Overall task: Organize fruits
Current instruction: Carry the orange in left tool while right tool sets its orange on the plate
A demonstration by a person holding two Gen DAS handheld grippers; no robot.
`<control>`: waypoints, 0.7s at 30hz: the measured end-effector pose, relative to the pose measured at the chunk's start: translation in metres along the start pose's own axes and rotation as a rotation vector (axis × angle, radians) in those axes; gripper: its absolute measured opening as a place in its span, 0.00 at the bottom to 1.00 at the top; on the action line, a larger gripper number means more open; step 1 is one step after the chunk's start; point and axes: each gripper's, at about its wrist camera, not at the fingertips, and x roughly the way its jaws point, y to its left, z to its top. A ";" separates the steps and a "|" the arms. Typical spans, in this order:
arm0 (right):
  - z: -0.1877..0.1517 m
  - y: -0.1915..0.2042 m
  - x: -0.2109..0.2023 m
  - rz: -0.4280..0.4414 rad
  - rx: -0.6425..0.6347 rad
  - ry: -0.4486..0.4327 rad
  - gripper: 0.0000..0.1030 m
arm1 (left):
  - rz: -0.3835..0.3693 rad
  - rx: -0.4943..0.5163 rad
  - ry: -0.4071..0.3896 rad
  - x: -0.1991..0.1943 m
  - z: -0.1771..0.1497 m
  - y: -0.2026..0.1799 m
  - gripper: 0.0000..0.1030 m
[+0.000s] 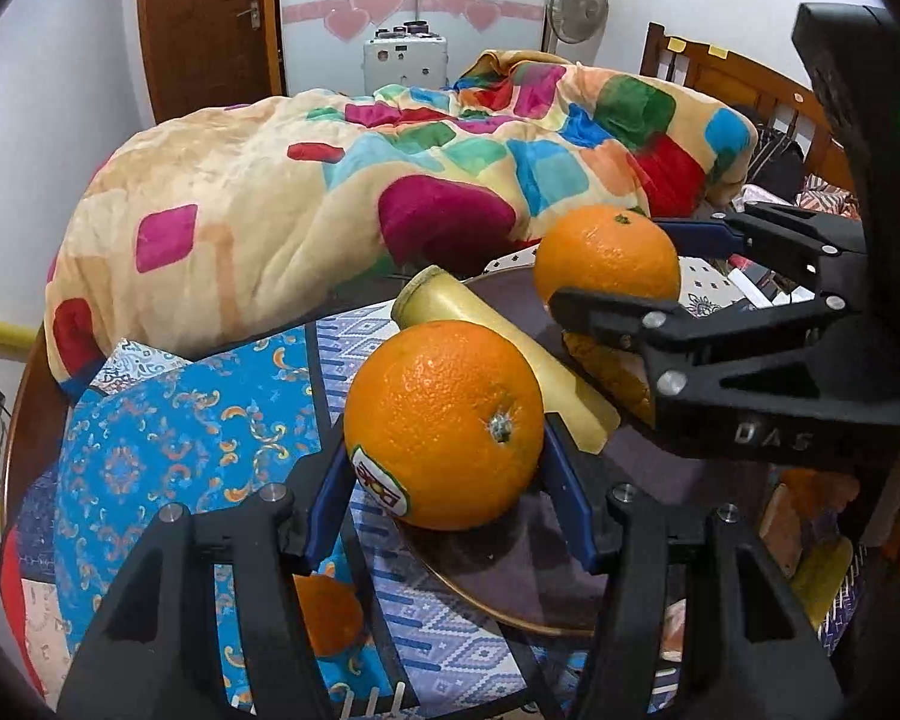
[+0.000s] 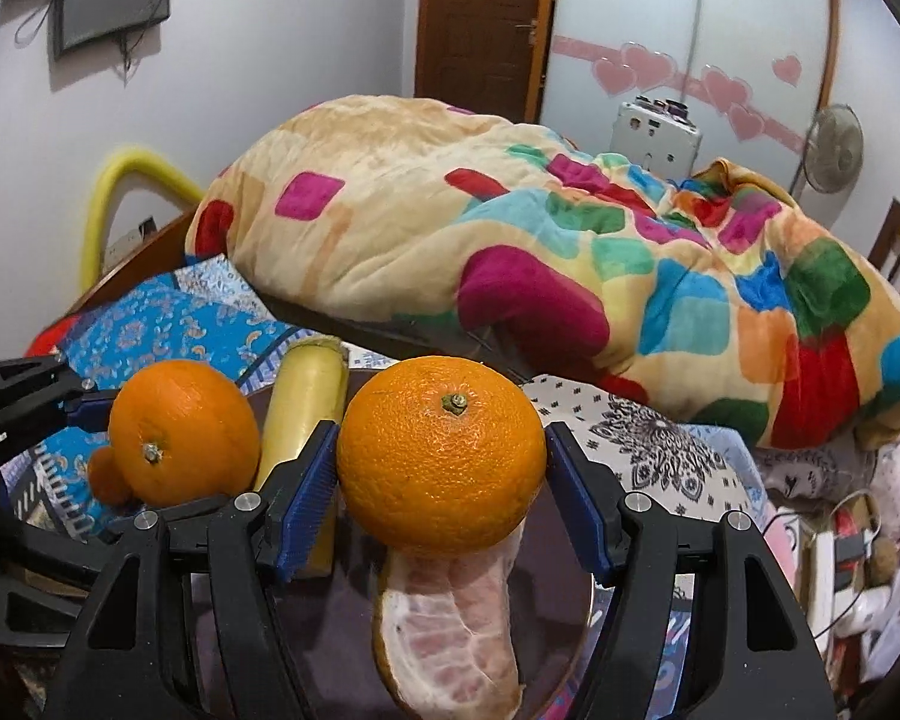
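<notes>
Oranges hang over the dark plate [image 1: 498,594] on the bed: your left tool [image 1: 450,462] pinches the stickered orange [image 1: 444,420], your right tool [image 2: 444,480] clamps the second orange [image 2: 441,456]. Lower each beside the banana [image 1: 510,348], clear of the peeled segment [image 2: 450,618], before loosening.

Even, fairly bright indoor light falls from overhead, leaving small glossy highlights on the stickered orange [image 1: 444,423] and soft shadows beneath it, while both fisheye views bend strongly toward black, vignetted corners, and the yellow hose [image 2: 123,180] looks slightly blurred.
</notes>
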 end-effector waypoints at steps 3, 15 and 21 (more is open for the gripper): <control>0.003 0.005 0.008 0.016 -0.028 0.041 0.64 | -0.008 -0.010 0.014 0.004 -0.002 0.003 0.57; 0.008 0.003 0.007 0.030 -0.031 0.063 0.66 | -0.014 -0.009 -0.003 -0.001 -0.005 0.003 0.63; 0.004 0.012 -0.006 0.005 -0.062 0.036 0.66 | -0.003 -0.010 -0.023 -0.014 -0.007 0.001 0.65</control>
